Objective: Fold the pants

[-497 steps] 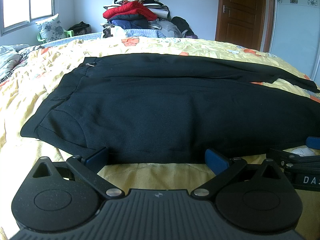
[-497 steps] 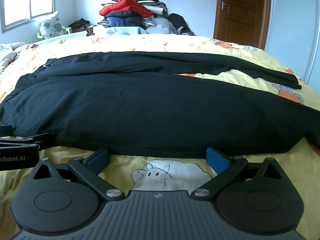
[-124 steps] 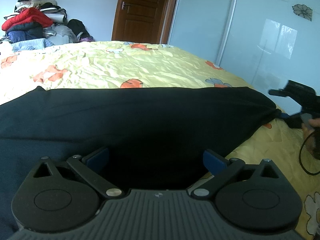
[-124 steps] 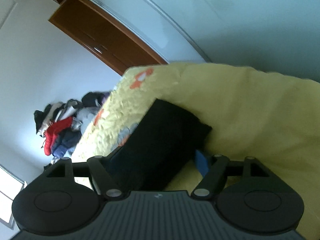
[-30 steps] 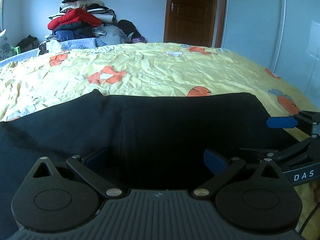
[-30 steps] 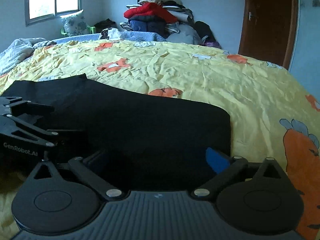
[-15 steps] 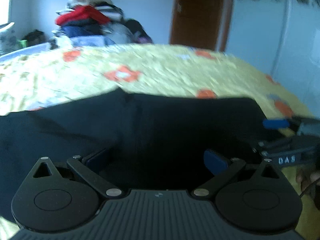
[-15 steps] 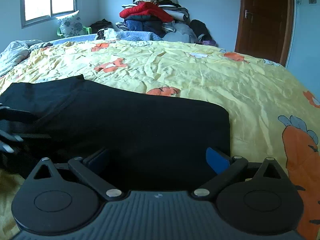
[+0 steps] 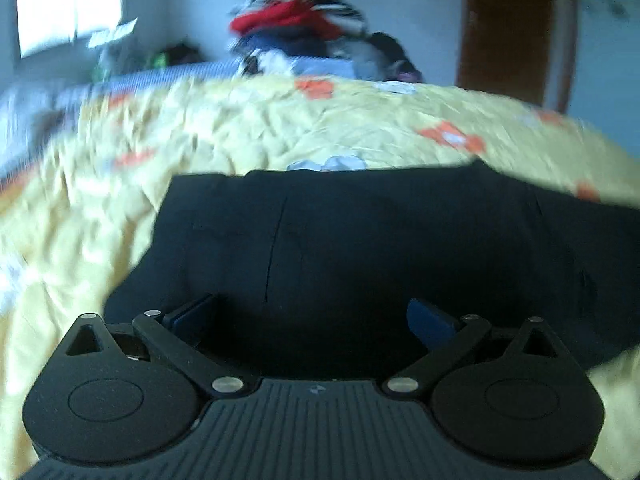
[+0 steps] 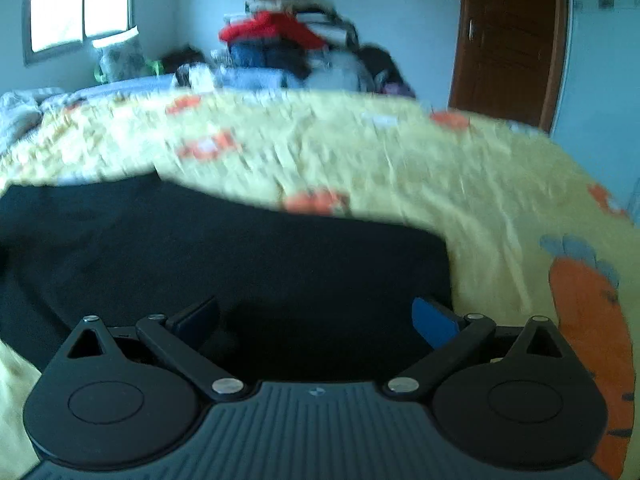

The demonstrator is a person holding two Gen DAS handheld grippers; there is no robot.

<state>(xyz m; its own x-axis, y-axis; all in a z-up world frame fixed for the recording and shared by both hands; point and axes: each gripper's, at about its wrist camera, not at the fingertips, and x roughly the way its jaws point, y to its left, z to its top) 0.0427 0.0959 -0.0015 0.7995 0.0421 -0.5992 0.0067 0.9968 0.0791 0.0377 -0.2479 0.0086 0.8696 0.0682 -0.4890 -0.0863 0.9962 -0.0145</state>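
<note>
The black pants (image 9: 360, 240) lie folded into a wide dark block on the yellow bedspread (image 9: 280, 128). They also fill the lower left of the right wrist view (image 10: 224, 264), with their right edge near the middle right. My left gripper (image 9: 310, 318) is open and empty, its blue pads over the near edge of the fabric. My right gripper (image 10: 316, 318) is open and empty, over the near right part of the pants. Both views are blurred by motion.
A pile of clothes with a red jacket (image 10: 276, 28) sits at the far side of the bed. A brown door (image 10: 508, 40) stands at the back right and a window (image 10: 80, 4) at the back left. An orange carrot print (image 10: 588, 320) marks the bedspread at right.
Both views have swung to the left. The left view now shows the pants' left end, and the right gripper is gone from it. The left gripper is gone from the right view.
</note>
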